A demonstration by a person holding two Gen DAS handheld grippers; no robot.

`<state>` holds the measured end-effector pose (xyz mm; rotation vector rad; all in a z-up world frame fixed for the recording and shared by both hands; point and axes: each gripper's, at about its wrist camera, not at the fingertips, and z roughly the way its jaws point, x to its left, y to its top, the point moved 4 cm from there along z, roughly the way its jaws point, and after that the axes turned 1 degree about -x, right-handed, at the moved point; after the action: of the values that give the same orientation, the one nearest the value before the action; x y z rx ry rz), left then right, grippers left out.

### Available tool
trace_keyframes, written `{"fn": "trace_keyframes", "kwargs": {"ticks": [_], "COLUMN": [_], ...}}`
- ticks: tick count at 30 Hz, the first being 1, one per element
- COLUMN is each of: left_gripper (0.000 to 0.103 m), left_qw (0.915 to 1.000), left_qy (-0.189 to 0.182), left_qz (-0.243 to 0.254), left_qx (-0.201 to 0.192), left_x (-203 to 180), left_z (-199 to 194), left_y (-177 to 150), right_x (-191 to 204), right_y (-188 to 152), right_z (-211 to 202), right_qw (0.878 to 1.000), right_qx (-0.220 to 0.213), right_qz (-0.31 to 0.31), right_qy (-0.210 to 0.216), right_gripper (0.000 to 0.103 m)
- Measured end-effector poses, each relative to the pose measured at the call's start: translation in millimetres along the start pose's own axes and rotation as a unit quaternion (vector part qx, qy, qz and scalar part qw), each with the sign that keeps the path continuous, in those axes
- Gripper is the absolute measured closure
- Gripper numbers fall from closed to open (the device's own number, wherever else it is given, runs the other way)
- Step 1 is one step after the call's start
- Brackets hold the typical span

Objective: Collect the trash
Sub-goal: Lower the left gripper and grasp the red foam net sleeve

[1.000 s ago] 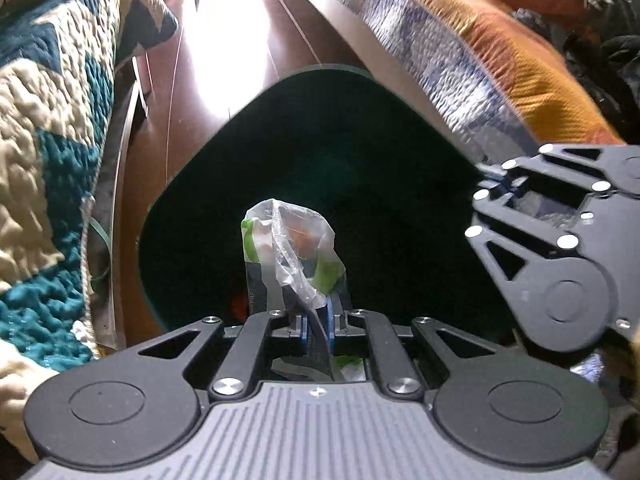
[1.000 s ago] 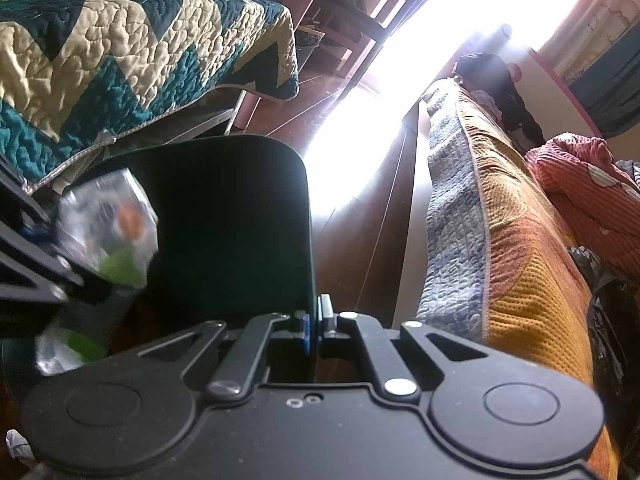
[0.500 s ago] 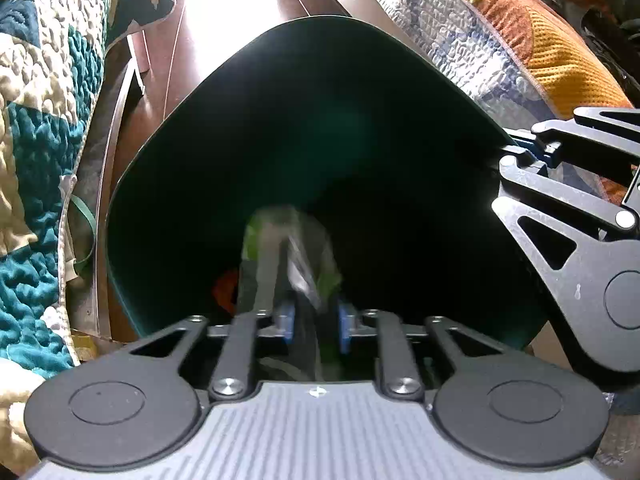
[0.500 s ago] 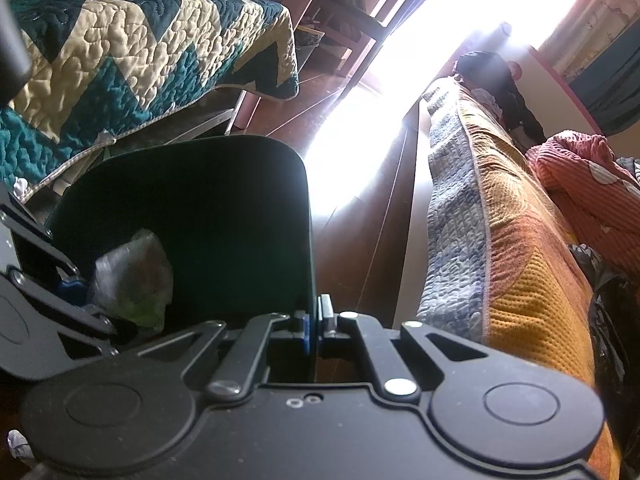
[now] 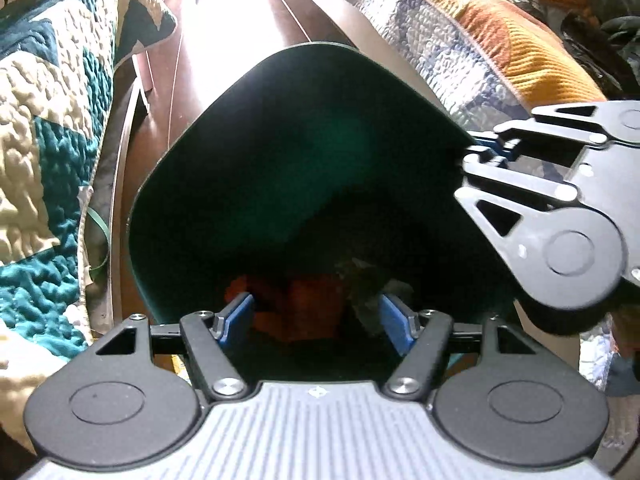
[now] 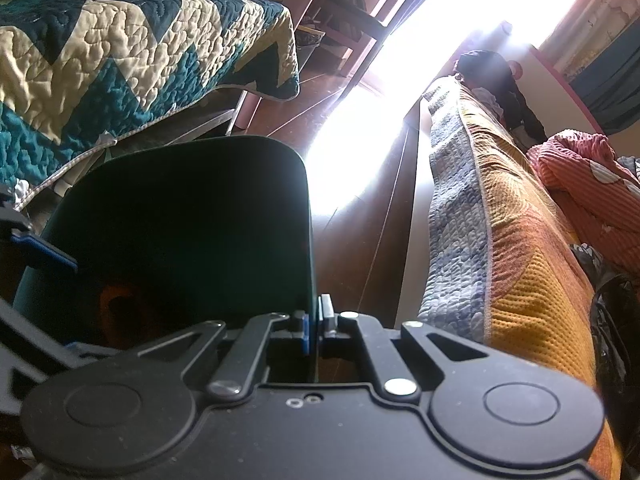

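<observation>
In the left wrist view we see our left gripper [image 5: 316,322] at the bottom centre of the frame, its blue pads [image 5: 236,320] spread wide apart with nothing between them. It sits over the mouth of the dark green trash bin [image 5: 256,128], which fills the middle of the frame. Deep in the bin, just above the spread pads, lies an orange piece of trash [image 5: 312,300], and to its right a crumpled clear wrapper [image 5: 368,280]; both are dim in shadow.

Our right gripper [image 5: 486,152] enters from the right edge of that frame, closed on the bin's right rim. In the right wrist view it [image 6: 316,328] sits at bottom centre, pads pressed together on the thin wall of the bin [image 6: 200,200], whose dark body takes up the centre left. The orange trash [image 6: 116,312] shows faintly at lower left.

A teal and cream zigzag quilt [image 6: 120,64] covers the upper left, an orange and blue quilted cover [image 6: 500,240] runs down the right, and the glossy wooden floor [image 6: 360,232] lies between them, washed out by glare.
</observation>
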<state>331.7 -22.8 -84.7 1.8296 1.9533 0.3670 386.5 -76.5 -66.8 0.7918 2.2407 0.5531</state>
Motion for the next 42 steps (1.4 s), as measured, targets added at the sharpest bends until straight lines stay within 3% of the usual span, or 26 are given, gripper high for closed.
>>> {"fn": "trace_keyframes", "kwargs": {"ticks": [4, 6, 12, 18, 25, 31, 33, 36, 42], "left_gripper": [0.033, 0.026, 0.020, 0.018, 0.018, 0.018, 0.018, 0.018, 0.018], "left_qw": [0.9999, 0.9998, 0.9993, 0.9995, 0.9964, 0.9905, 0.9864, 0.9783, 0.9671], "left_qy": [-0.002, -0.004, -0.004, 0.016, 0.036, 0.077, 0.090, 0.072, 0.077], "left_qz": [0.005, 0.006, 0.001, -0.011, -0.058, -0.079, -0.095, -0.144, -0.189], "left_qx": [-0.009, -0.018, -0.036, -0.025, 0.050, 0.082, 0.100, 0.131, 0.152], "left_x": [1.9, 6.0, 19.7, 37.8, 65.0, 87.4, 96.3, 107.9, 124.4], "left_z": [-16.3, -27.1, -52.8, -56.3, -18.3, 25.7, 43.7, 67.1, 102.1], "left_y": [-3.7, -7.1, -26.2, -55.0, -105.7, -134.4, -139.3, -145.7, -157.3], "right_x": [1.7, 2.1, 0.5, -0.6, 1.7, 1.8, 1.4, 1.2, 0.7], "right_y": [0.7, 0.5, 0.1, 0.4, 0.9, 1.4, 1.7, 1.8, 1.7], "right_z": [-0.7, -0.7, -0.3, 0.1, -0.6, -0.5, -0.2, 0.0, 0.4], "right_qw": [1.000, 1.000, 1.000, 1.000, 1.000, 1.000, 1.000, 1.000, 1.000], "right_qx": [-0.001, 0.000, 0.001, 0.001, -0.001, 0.000, 0.000, 0.000, 0.000], "right_qz": [-0.002, -0.001, 0.001, -0.001, -0.007, -0.007, -0.006, -0.007, -0.007], "right_qy": [0.001, 0.000, 0.000, 0.002, 0.002, 0.002, 0.002, 0.002, 0.002], "right_gripper": [0.099, 0.099, 0.099, 0.099, 0.099, 0.099, 0.099, 0.099, 0.099]}}
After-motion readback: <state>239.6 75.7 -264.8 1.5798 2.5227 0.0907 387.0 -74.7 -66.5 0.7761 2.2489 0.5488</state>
